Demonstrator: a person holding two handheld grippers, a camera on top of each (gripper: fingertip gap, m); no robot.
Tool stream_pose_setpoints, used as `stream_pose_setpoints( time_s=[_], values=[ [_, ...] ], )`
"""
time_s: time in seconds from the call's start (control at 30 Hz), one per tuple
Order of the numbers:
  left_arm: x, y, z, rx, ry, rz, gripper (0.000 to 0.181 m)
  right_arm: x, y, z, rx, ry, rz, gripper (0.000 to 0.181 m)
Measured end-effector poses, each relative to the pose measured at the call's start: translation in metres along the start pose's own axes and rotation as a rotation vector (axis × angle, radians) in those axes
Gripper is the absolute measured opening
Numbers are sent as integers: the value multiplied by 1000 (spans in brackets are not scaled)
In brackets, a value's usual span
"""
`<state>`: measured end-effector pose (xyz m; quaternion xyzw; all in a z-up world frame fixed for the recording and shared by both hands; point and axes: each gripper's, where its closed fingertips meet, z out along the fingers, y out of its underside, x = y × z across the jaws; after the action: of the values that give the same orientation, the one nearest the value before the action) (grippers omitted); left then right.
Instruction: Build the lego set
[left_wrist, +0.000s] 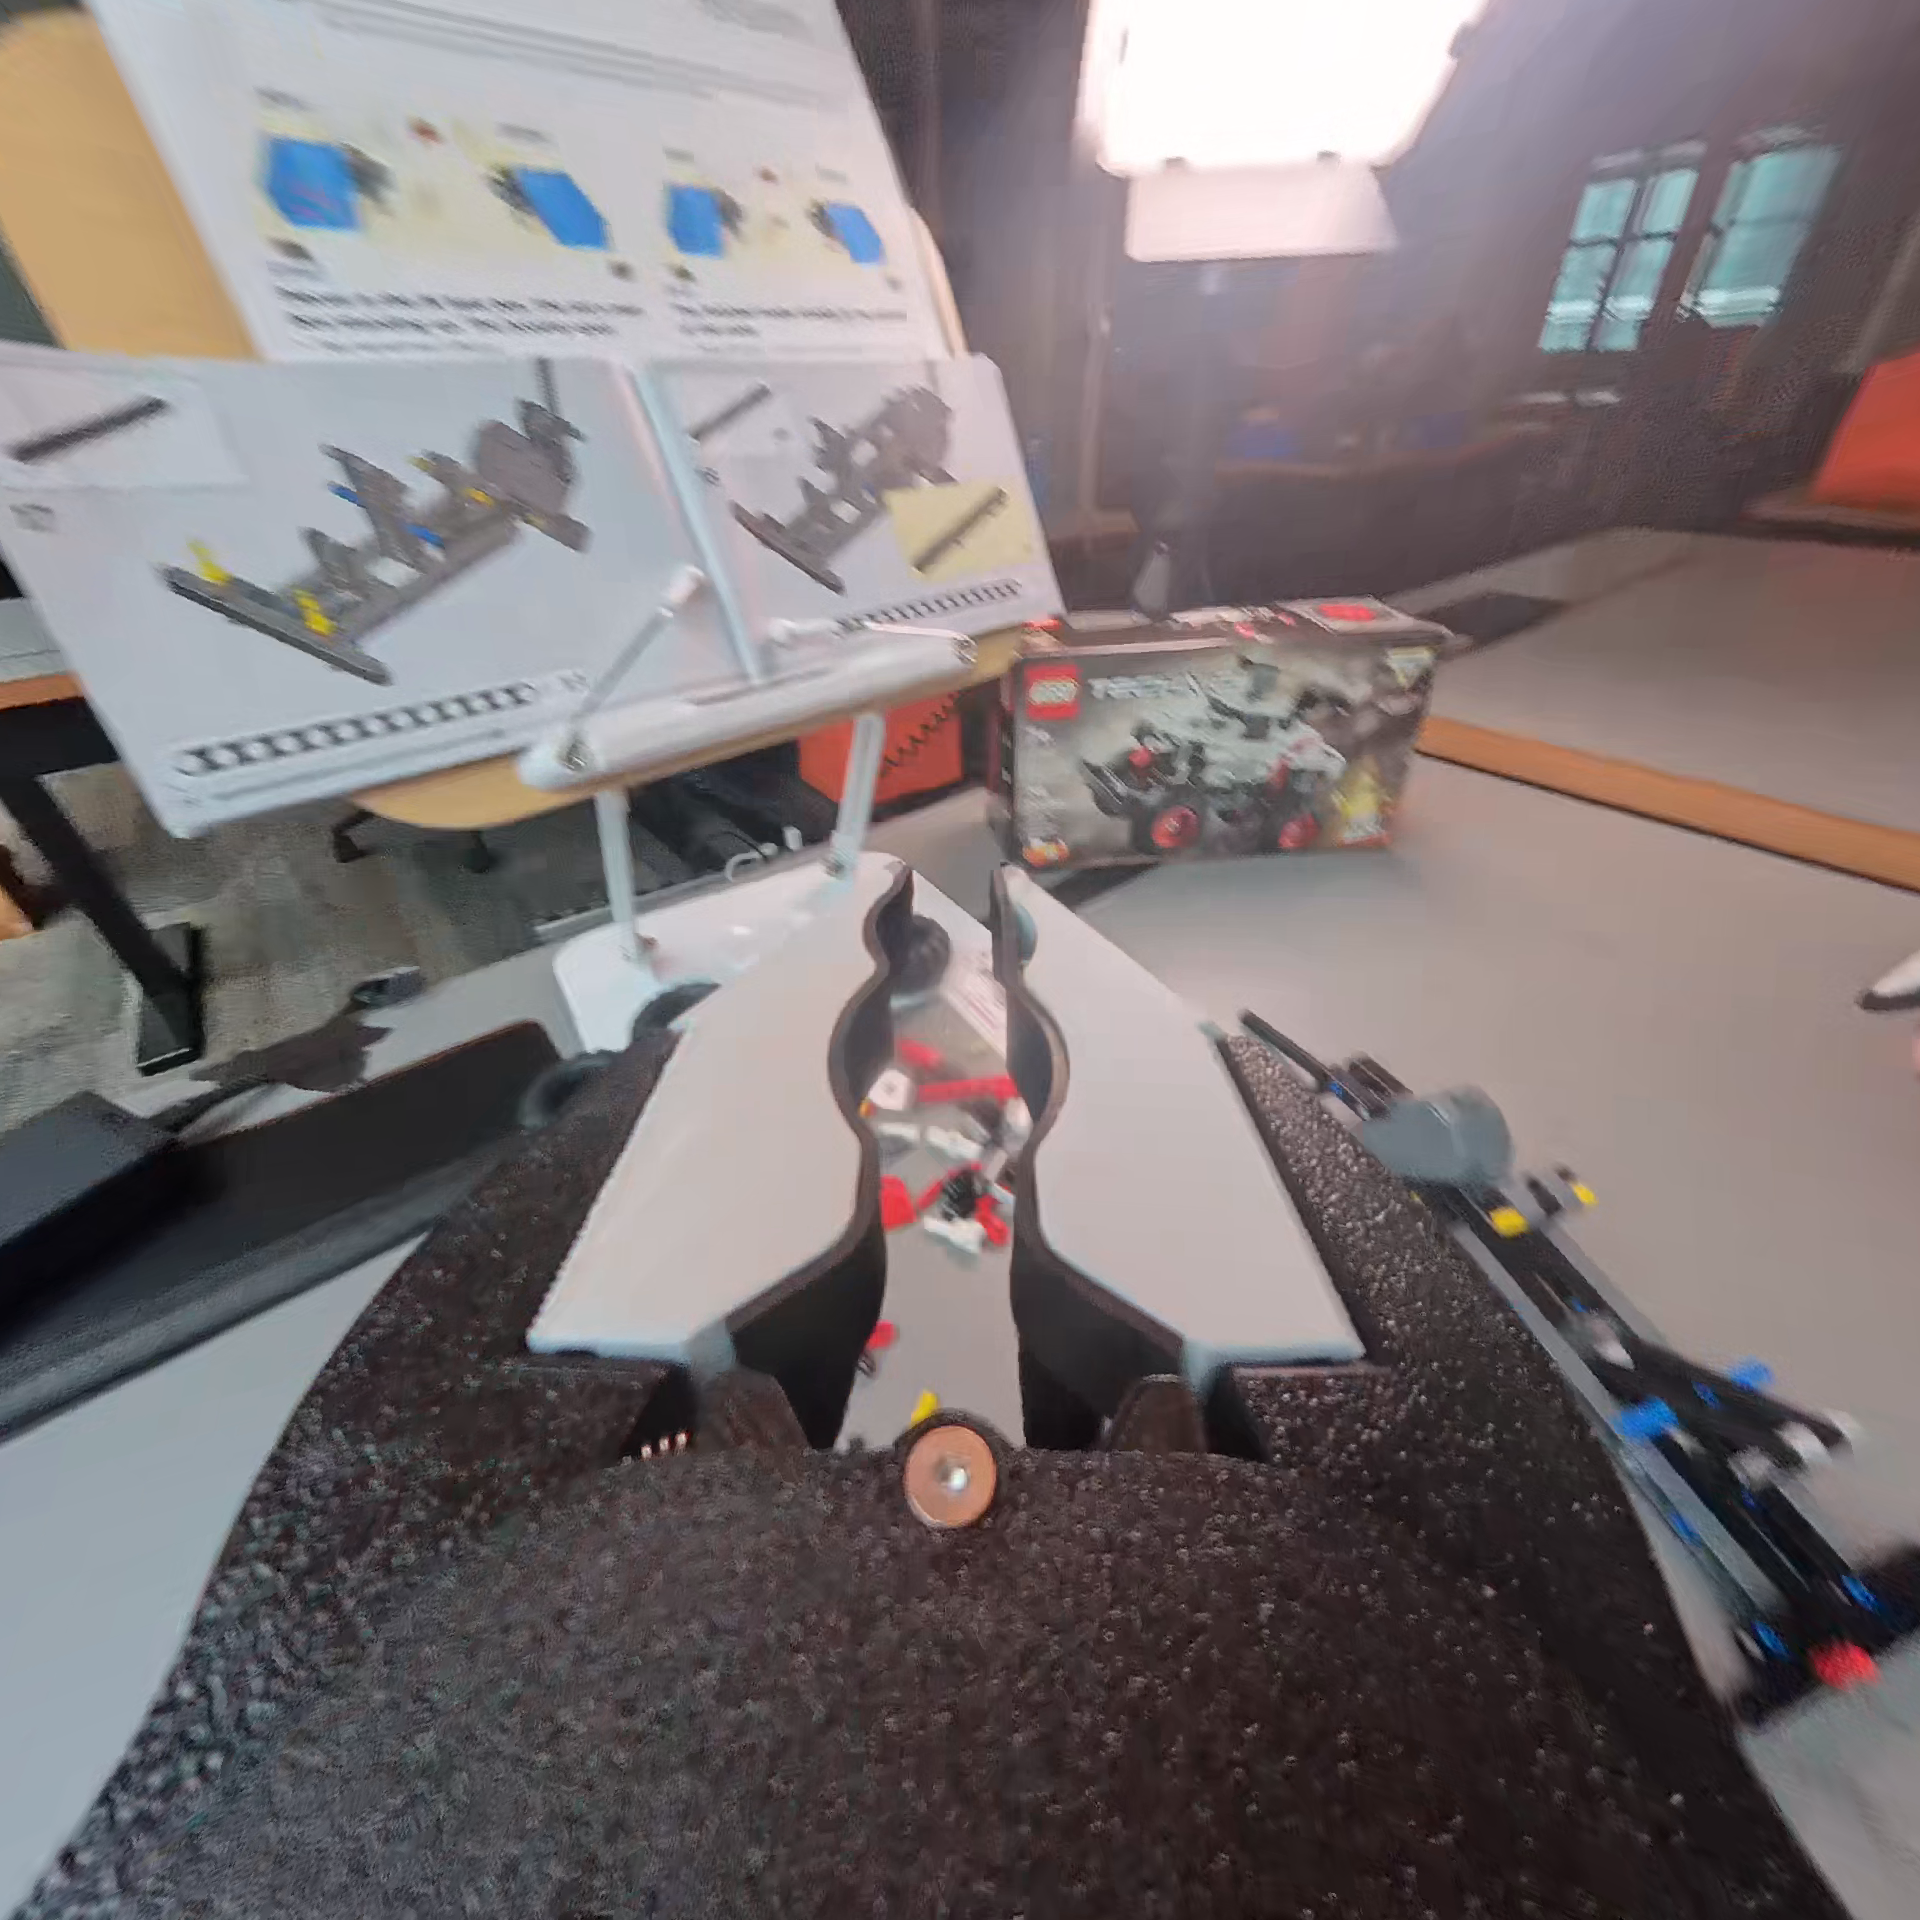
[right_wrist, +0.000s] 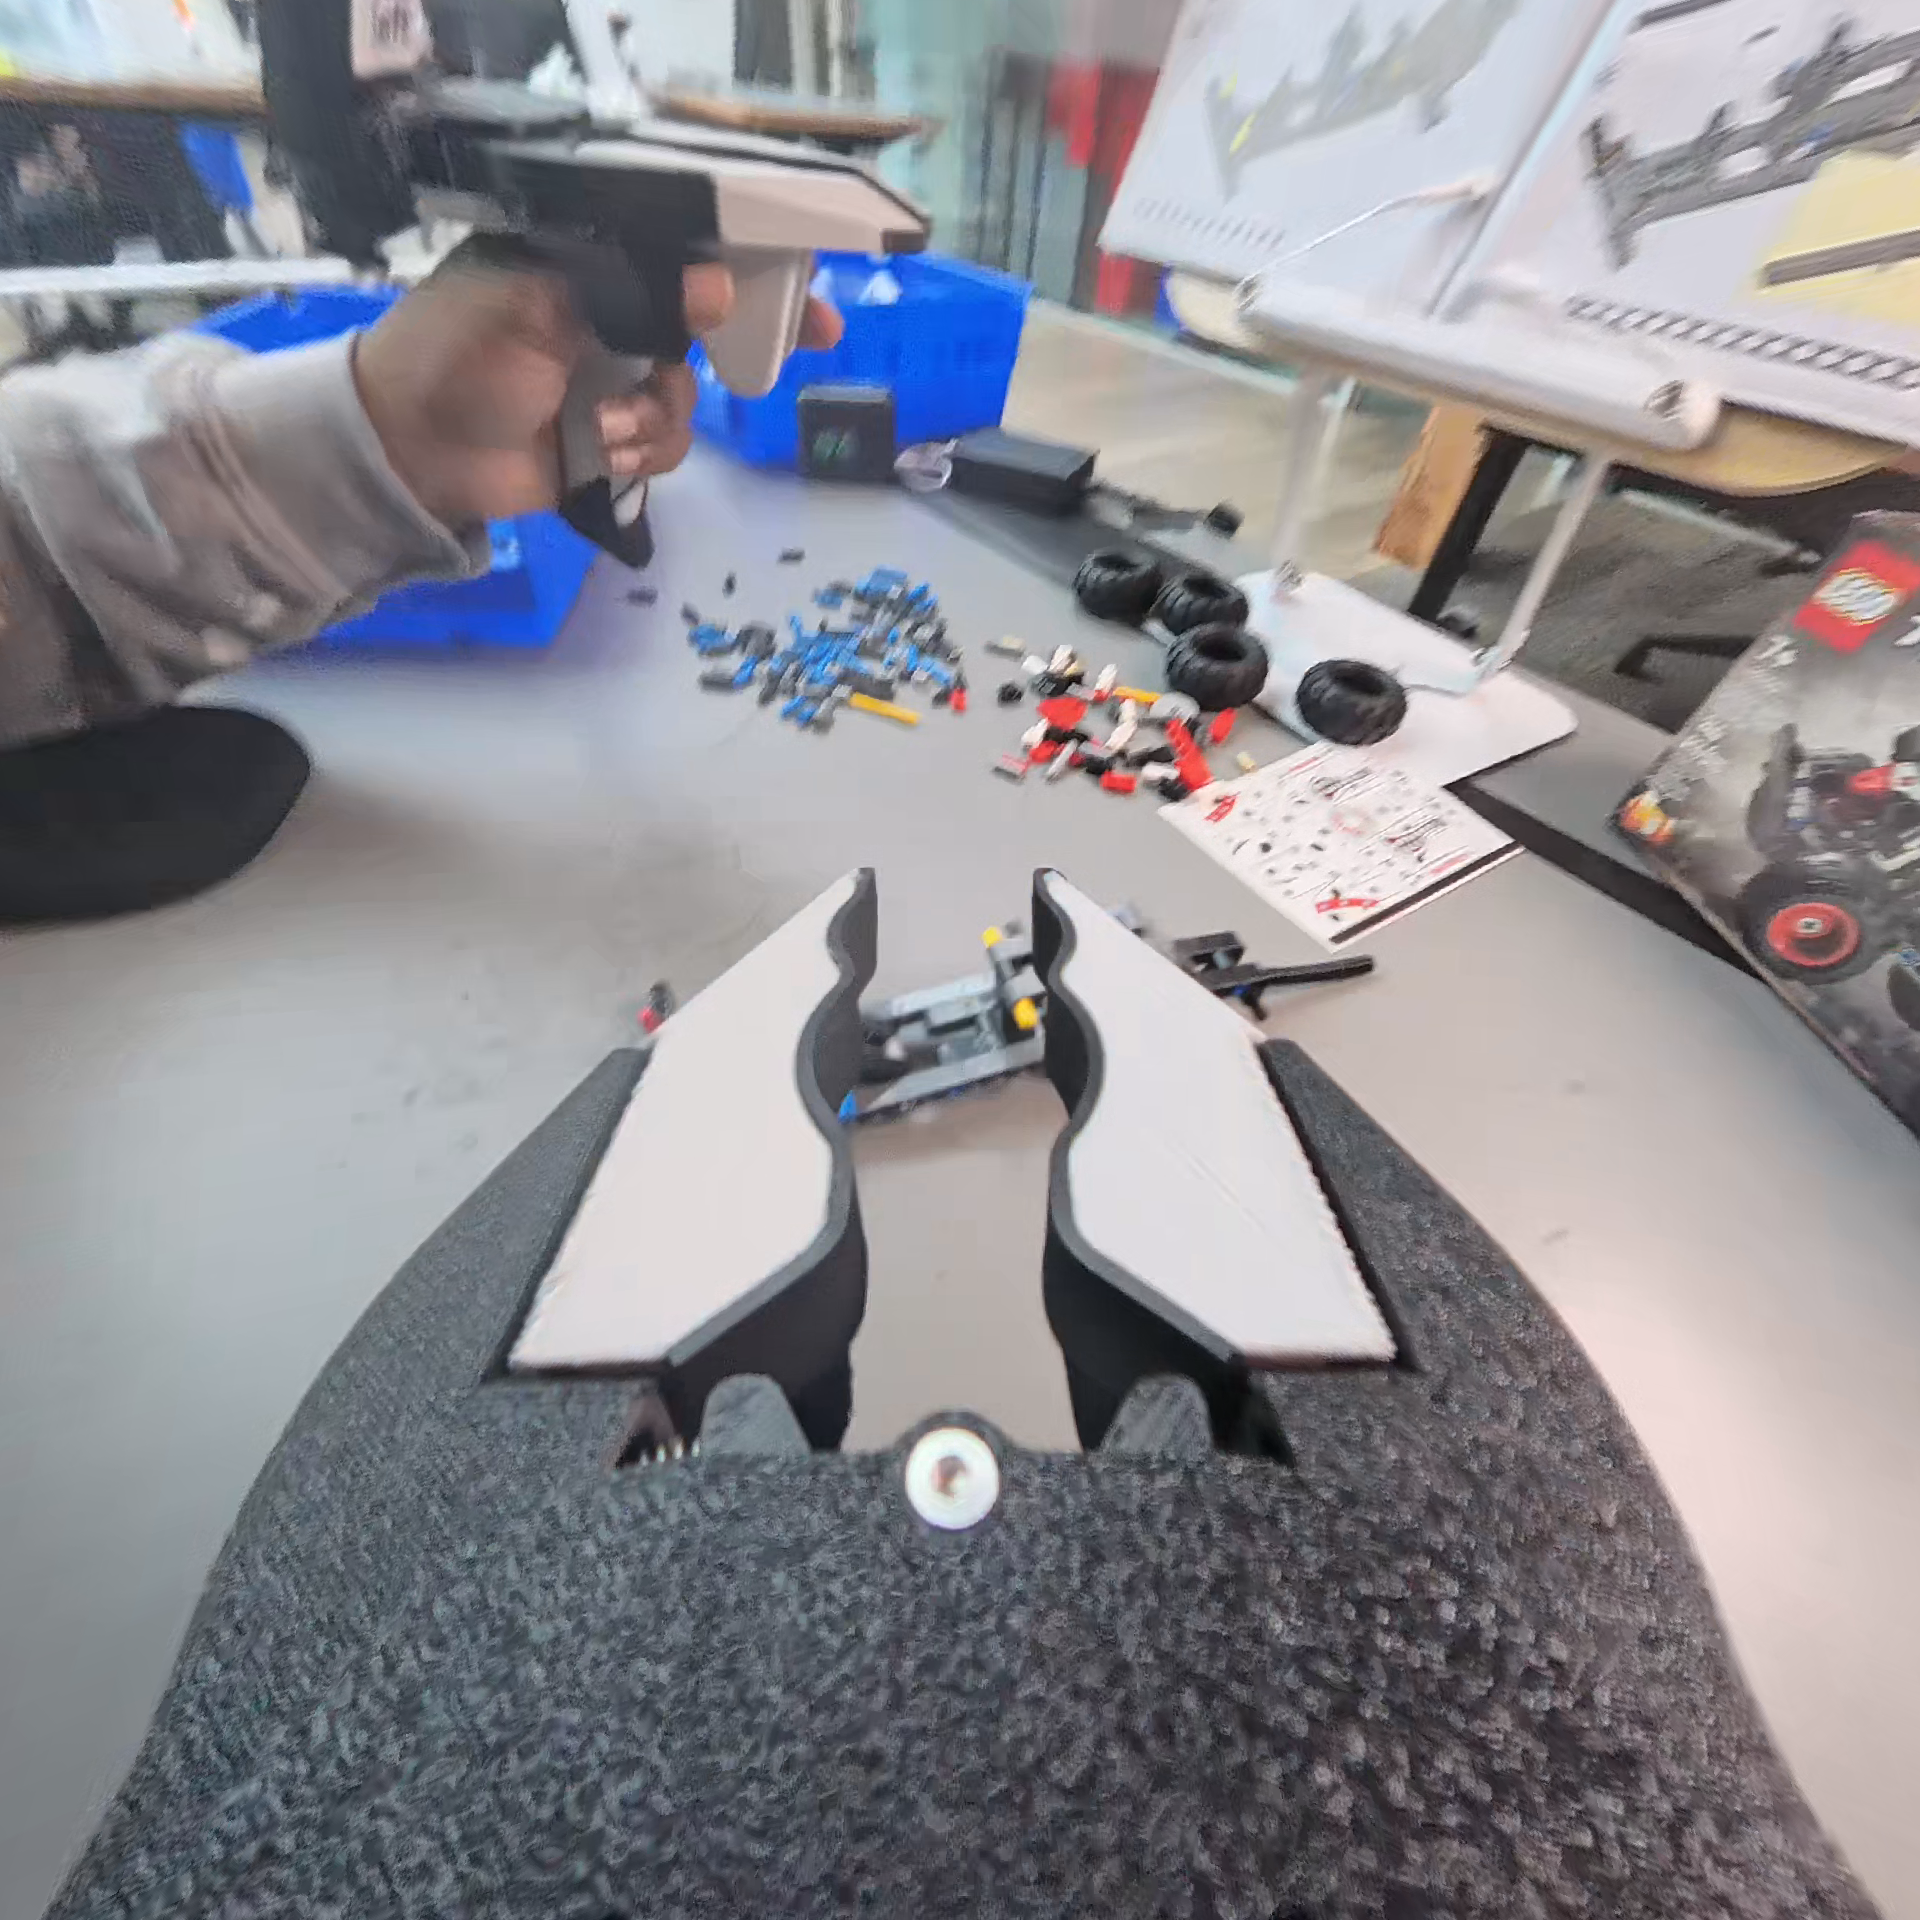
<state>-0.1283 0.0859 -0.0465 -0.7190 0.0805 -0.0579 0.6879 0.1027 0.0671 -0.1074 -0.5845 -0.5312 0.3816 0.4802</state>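
A long, partly built black and grey chassis (right_wrist: 951, 1029) with blue and yellow pins lies on the grey table (right_wrist: 468, 935). My right gripper (right_wrist: 954, 894) is open and empty, hovering just over the chassis, which runs crosswise behind its fingertips. The chassis also shows at the right of the left wrist view (left_wrist: 1538, 1278). My left gripper (left_wrist: 951, 894) is open and empty, raised above a pile of red, white and black pieces (left_wrist: 951, 1153). The same pile shows in the right wrist view (right_wrist: 1112, 727). A person's hand (right_wrist: 488, 395) holds the left gripper up at the far left.
A pile of blue and black pieces (right_wrist: 831, 655), several black tyres (right_wrist: 1216, 665) and a sticker sheet (right_wrist: 1340, 842) lie beyond the chassis. The instruction booklet (left_wrist: 499, 561) sits on a white stand (left_wrist: 727, 717). The set's box (left_wrist: 1216, 748) stands far right. Blue bins (right_wrist: 914, 332) stand behind. The grippers' ends are close to 25 cm from one another.
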Motion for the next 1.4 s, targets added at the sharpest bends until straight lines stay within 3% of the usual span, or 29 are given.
stream_pose_setpoints(
  time_s=[0.1,0.17,0.3,0.43,0.7,0.9,1.4],
  values=[
    [-58,-35,25,78,-139,-51,7,40,-13,4,186,168,49,25],
    [-99,-45,45,68,-220,-45,2,51,-7,2,254,230,80,18],
    [-159,-37,86,-4,-266,-92,1,38,17,5,204,196,21,17],
    [-190,-17,114,-62,-275,-107,1,32,20,12,181,147,41,17],
    [-199,-5,135,-60,-268,-84,1,32,23,16,168,139,37,17],
    [-208,-13,129,-14,-314,-77,1,33,22,15,175,132,53,17],
    [-214,-14,132,-51,-349,-55,1,36,22,13,177,139,64,17]
  ],
)
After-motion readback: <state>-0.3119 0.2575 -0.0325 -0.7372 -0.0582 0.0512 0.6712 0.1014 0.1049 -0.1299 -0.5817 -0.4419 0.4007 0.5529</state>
